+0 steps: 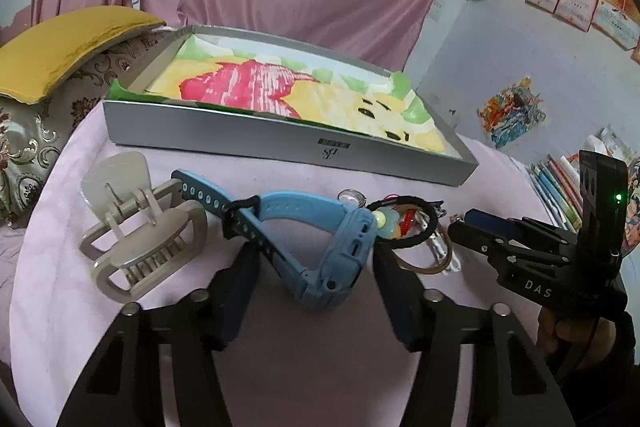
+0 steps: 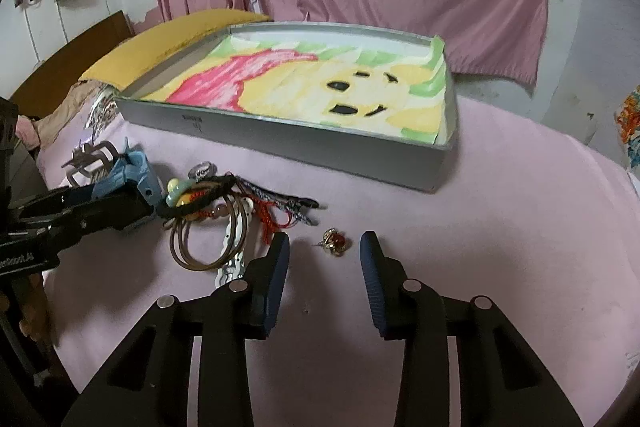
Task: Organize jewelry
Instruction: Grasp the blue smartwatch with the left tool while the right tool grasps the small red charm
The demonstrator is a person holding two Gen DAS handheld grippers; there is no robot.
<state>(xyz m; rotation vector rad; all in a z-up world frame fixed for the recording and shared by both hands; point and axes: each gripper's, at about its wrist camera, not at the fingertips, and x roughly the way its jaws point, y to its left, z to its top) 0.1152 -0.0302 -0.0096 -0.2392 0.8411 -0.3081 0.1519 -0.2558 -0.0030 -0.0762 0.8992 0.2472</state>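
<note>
On the pink sheet (image 2: 480, 227), before the near wall of the grey tray (image 2: 280, 143), the left gripper (image 1: 316, 267) stands partly open astride the blue watch (image 1: 340, 247), its pads not clearly pressing it. The right gripper (image 2: 325, 247) is partly open around a small gold earring (image 2: 335, 242), untouched. Hair clip (image 1: 140, 227) lies at the left, bracelets (image 2: 208, 227) between watch and earring.
</note>
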